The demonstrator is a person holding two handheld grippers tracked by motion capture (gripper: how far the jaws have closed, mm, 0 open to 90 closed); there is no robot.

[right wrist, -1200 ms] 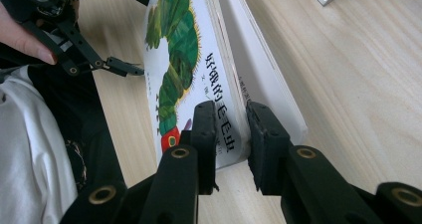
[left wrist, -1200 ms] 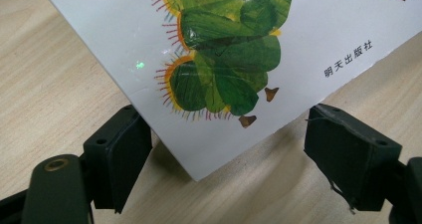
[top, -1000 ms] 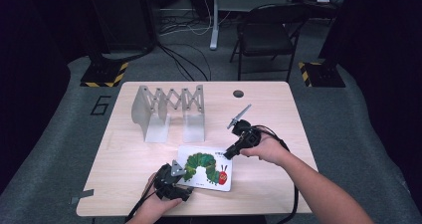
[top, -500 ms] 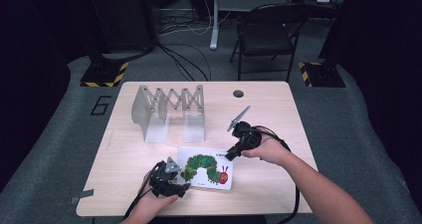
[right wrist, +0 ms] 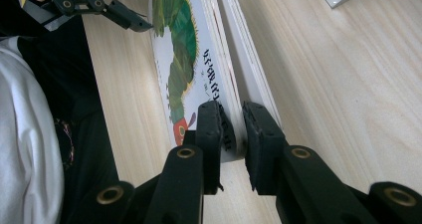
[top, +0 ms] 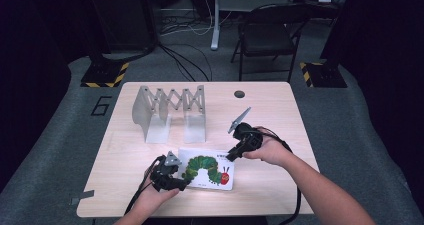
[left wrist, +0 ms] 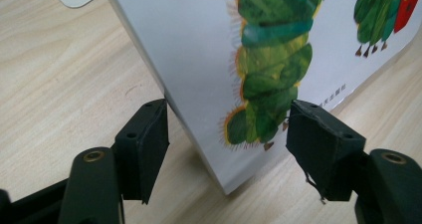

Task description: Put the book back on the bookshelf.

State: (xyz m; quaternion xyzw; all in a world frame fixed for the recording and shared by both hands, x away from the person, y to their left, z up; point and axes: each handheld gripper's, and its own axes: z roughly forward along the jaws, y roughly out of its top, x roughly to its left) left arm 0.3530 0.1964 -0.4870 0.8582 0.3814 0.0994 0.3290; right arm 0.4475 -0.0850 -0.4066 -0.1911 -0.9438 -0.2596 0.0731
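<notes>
On the table my right gripper (top: 234,155) is clamped on the caterpillar book (top: 207,168), left gripper (top: 181,183) closing around its corner, not yet pressing.

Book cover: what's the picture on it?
A green caterpillar with a red head on a white book cover; clearest in the high view.

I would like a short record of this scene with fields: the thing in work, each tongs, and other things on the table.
thing in work: picture book with a green caterpillar, near the table's front edge
right tongs: shut on the book's edge
left tongs: jaws either side of the book's corner, have just been closing, pads not yet pressing
other things: grey folding rack behind the book
</notes>
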